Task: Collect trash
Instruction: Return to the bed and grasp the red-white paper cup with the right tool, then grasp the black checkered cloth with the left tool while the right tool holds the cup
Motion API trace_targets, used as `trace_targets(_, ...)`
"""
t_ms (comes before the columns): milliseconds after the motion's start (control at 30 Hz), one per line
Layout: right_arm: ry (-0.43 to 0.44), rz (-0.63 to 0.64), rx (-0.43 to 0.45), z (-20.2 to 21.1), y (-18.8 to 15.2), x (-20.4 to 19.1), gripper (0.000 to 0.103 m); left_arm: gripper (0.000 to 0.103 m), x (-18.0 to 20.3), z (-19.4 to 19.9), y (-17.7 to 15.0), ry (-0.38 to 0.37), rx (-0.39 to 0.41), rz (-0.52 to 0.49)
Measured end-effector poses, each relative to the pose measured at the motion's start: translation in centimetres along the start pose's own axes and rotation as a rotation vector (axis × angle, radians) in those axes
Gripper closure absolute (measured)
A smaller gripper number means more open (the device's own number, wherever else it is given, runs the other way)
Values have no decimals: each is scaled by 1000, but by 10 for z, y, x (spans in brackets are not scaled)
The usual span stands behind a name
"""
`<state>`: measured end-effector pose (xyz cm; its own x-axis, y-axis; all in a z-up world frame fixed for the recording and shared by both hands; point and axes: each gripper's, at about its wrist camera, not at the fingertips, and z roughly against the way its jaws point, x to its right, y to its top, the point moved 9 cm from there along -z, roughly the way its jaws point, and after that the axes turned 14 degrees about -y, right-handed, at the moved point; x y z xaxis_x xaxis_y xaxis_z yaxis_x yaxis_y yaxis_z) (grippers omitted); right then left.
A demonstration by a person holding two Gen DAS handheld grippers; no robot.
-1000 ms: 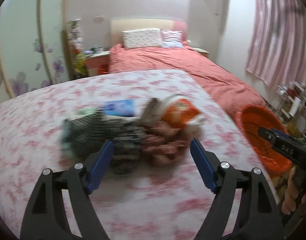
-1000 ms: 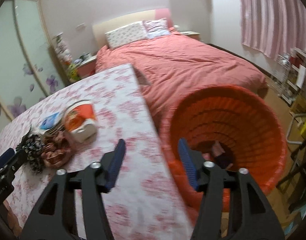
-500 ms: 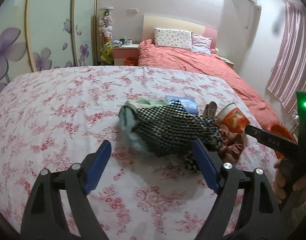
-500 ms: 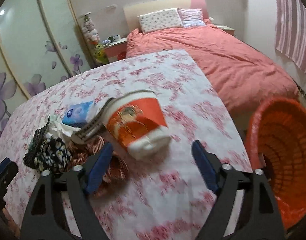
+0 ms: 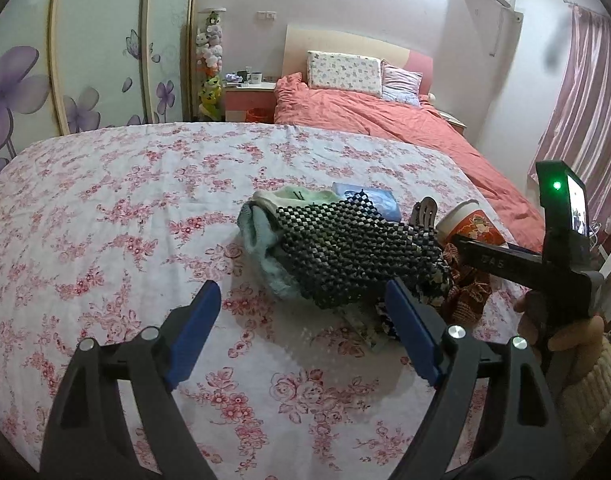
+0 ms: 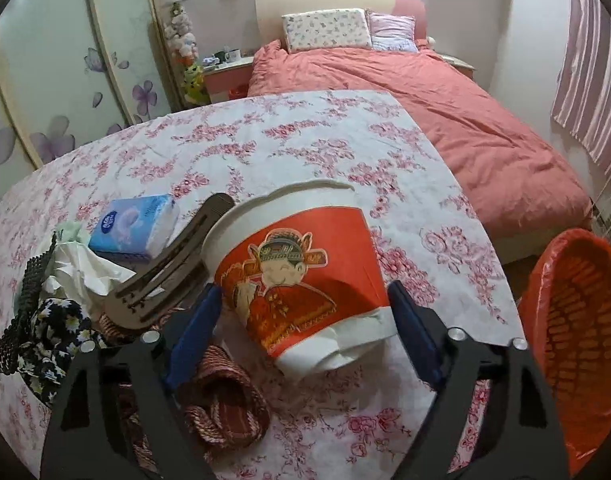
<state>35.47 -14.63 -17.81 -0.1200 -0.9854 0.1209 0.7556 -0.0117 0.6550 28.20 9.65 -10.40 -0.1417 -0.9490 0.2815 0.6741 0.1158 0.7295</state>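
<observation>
Pink-flowered cloth (image 5: 117, 216) covers the table I am working over, with a bed in a coral duvet (image 6: 457, 120) beyond it and a wardrobe painted with purple blossoms to the side. Everything to be sorted sits in one heap near the table's right edge, which I judge is deliberate: the orange slatted bin (image 6: 577, 320) lined with a matching bag stands on the floor just past that edge, so each piece has a short trip.

My right gripper (image 6: 301, 336) is lined up on the paper noodle tub (image 6: 297, 268), a tapered cup lying on its side with a red cartoon wrap and a white rim. Its blue pads flank the tub's lower half and the jaws are closing; I cannot tell whether the pads are pressing on it. The paper wall looks thin, so I expect it to dent under a firm squeeze.

My left gripper (image 5: 301, 328) hangs wide open and empty over the cloth, aimed at a beaded mat (image 5: 345, 248) of small dark and pale squares draped over pale green fabric (image 5: 261, 236). Beside these lie a soft blue tissue pack (image 6: 133, 224), a slotted brown hair clip (image 6: 169, 264), crumpled white tissue (image 6: 85, 264), a daisy-print cloth (image 6: 53, 332) and a coil of reddish braided cord (image 6: 225, 400).
</observation>
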Motion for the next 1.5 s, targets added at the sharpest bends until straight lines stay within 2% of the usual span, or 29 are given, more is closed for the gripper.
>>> trace_targets(333, -67, -105, -22, 12, -23, 51, 25, 20, 16, -3, -4, -41, -2, -9)
trace_targets(533, -62, -116, -26, 19, -35, 60, 25, 21, 29, -16, -5, -31, -10, -40)
trace_targets(667, -49, -117, -30, 20, -36, 60, 25, 30, 31, -28, -5, -18, -27, -58)
trace_targets(800, -45, -115, -29, 22, -39, 60, 25, 44, 30, -36, 0, -15, -39, -62)
trace_targets(967, -43, -108, -27, 22, -40, 60, 25, 45, 25, -32, 11, -29, -14, -49)
trace_targets(1033, -46, -105, -25, 22, -40, 59, 25, 50, 22, -34, 13, -32, -18, -44)
trace_targets(1200, -30, -95, -17, 25, -39, 54, 26, 78, 18, -50, 15, -52, -63, -23)
trace_targets(1300, -23, -85, -2, 30, -38, 52, 26, 87, 18, -49, 17, -64, -62, -27)
trace_targets(1500, -10, -96, 28, 47, -32, 55, 26, 93, 21, -34, 29, -82, -30, -28)
